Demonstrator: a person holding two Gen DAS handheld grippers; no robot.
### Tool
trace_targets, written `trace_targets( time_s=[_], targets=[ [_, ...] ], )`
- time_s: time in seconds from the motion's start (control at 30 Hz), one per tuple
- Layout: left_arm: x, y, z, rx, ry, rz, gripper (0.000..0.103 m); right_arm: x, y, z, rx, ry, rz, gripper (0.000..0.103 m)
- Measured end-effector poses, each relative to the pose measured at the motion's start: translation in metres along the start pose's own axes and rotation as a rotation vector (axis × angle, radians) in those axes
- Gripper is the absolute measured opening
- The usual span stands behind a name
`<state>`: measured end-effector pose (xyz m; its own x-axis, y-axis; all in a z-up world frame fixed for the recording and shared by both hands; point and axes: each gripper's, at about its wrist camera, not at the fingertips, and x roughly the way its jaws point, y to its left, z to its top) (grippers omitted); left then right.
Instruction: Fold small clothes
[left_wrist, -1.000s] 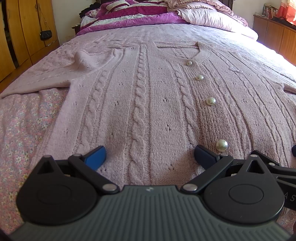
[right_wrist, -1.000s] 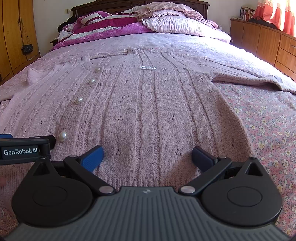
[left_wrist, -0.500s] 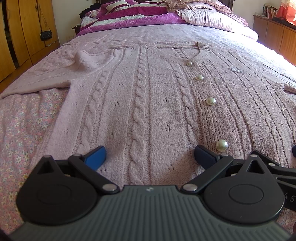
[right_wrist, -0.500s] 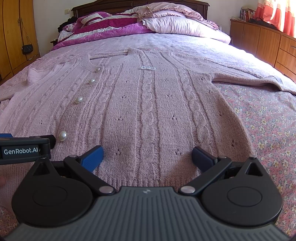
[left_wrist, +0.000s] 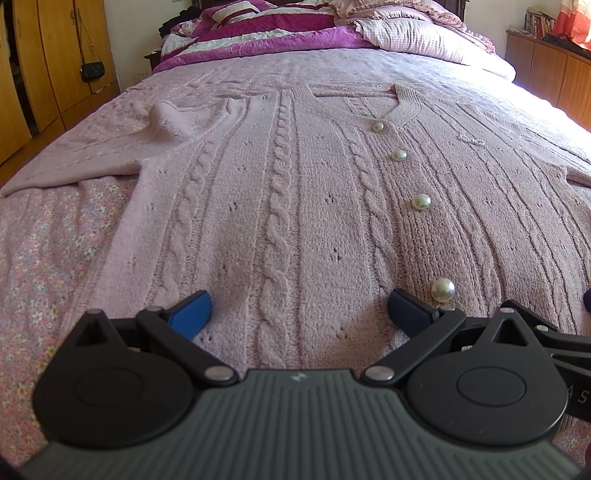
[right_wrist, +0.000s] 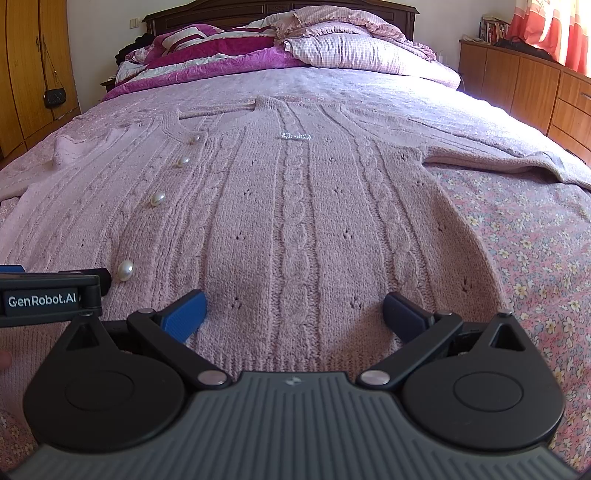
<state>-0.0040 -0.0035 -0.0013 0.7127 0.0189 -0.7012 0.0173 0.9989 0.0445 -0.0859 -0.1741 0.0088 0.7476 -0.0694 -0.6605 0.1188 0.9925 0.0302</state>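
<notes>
A pink cable-knit cardigan (left_wrist: 295, 206) with pearl buttons (left_wrist: 421, 202) lies flat, front up, on the bed, sleeves spread out to both sides. It also shows in the right wrist view (right_wrist: 295, 221). My left gripper (left_wrist: 299, 314) is open, low over the hem on the cardigan's left half, its blue fingertips (left_wrist: 192, 314) apart on the knit. My right gripper (right_wrist: 293, 314) is open over the hem on the right half. Part of the left gripper (right_wrist: 48, 295) shows at the left edge of the right wrist view.
The bed has a pink floral sheet (right_wrist: 535, 251). Pillows and a magenta quilt (right_wrist: 229, 51) are piled at the headboard. Wooden wardrobes (left_wrist: 44, 62) stand on the left, wooden drawers (right_wrist: 535, 85) on the right.
</notes>
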Motion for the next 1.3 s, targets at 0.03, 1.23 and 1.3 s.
trace_targets(
  time_s=[0.03,1.23,1.3],
  targets=[
    [-0.0001,-0.0001,-0.0001,0.0,0.0,0.0,0.103,0.0001,0.0,-0.0001,0.0,0.0,0.0,0.103],
    [-0.0015,0.0002,0.0002,0.0,0.002,0.001,0.103,-0.0011,-0.0036,-0.0023,0.01,-0.016,0.013,0.103],
    [-0.0027,0.002,0.0018,0.0,0.004,-0.003,0.103,-0.0017,-0.0046,-0.0014,0.013,-0.013,0.016,0.103]
  ],
)
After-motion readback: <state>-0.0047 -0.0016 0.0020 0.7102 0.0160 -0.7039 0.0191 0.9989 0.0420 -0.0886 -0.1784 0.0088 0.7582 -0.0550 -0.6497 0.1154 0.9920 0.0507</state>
